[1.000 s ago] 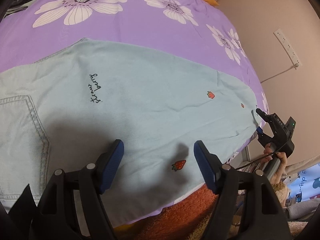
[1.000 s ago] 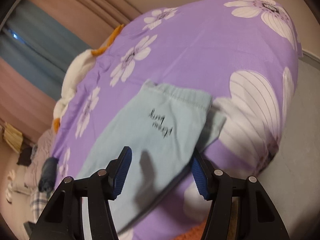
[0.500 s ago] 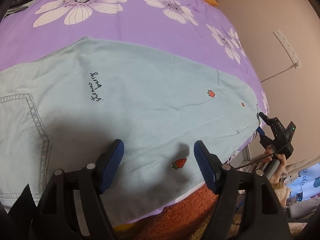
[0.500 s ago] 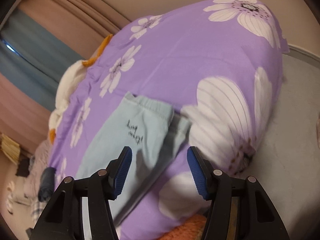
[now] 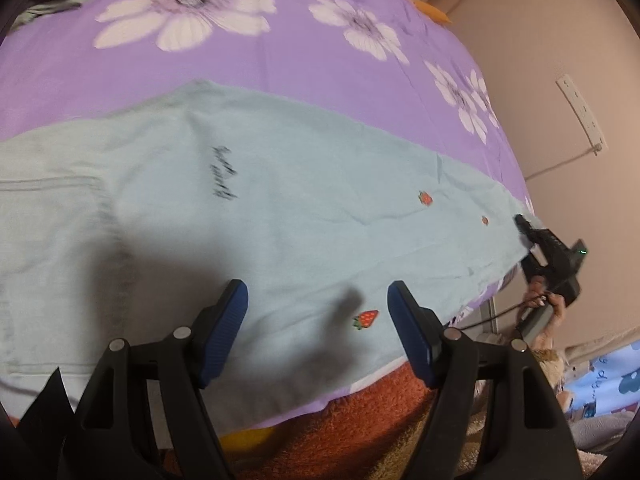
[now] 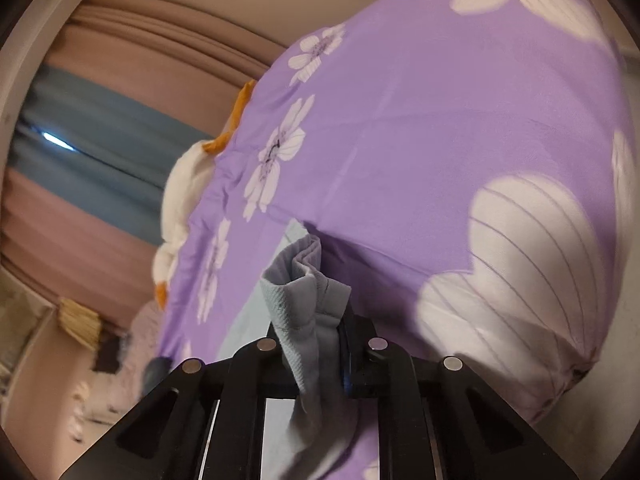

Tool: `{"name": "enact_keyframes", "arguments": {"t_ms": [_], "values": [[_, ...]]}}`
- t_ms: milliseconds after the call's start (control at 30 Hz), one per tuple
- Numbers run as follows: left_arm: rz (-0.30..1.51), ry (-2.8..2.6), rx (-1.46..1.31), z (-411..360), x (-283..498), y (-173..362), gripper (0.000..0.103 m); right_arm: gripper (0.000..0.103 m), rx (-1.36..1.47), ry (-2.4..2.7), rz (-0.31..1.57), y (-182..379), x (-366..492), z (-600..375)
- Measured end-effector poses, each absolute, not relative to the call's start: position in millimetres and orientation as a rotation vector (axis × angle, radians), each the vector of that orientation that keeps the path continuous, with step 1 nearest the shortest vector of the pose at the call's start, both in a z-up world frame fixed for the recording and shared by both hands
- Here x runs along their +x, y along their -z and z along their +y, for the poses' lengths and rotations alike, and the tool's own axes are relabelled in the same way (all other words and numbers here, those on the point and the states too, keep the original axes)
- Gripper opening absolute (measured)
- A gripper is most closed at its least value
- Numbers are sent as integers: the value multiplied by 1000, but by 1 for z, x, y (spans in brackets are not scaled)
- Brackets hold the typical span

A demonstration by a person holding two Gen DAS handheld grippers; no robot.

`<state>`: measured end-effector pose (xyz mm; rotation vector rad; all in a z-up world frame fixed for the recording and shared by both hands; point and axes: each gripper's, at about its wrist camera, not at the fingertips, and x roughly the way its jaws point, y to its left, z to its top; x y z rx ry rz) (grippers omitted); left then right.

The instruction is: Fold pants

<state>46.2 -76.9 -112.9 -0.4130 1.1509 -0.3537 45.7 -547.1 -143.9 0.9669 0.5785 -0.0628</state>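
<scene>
Light blue pants [image 5: 300, 208] with strawberry prints lie flat across the purple flowered bedspread [image 5: 240, 72]. My left gripper [image 5: 316, 292] hovers open above the pants near their near edge, with nothing between its blue pads. In the same view my right gripper [image 5: 525, 240] sits at the leg end, far right. In the right wrist view the right gripper [image 6: 316, 332] has its jaws closing, and the leg hem [image 6: 296, 280] is bunched up and pinched between the pads.
An orange-red fleece blanket [image 5: 360, 420] lies below the bed's near edge. A white plush with orange parts [image 6: 184, 192] rests at the far side of the bed. The wall with a socket strip [image 5: 580, 112] stands close on the right. A hand [image 5: 548, 304] holds the right gripper.
The right gripper has moved in to the leg hem and closed on it, so the hem now bunches between the pads. The left gripper has stayed open in place.
</scene>
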Motion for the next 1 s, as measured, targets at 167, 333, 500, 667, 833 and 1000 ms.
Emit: {"name": "enact_keyframes", "arguments": {"t_ms": [167, 333, 500, 667, 833, 1000], "values": [[1082, 275, -437, -47, 37, 96, 72, 15, 756, 5, 487, 71, 46, -497], [1038, 228, -488, -24, 29, 88, 72, 15, 526, -119, 438, 11, 45, -416], [1016, 198, -513, -14, 18, 85, 72, 15, 413, -306, 469, -7, 48, -330], [995, 178, -529, -6, 8, 83, 72, 15, 260, -394, 556, 12, 52, -261], [981, 162, -539, 1, 4, 85, 72, 15, 184, -483, 724, 53, 50, -217], [977, 155, -561, 9, 1, 87, 73, 15, 99, -463, 877, 92, 53, -187]]}}
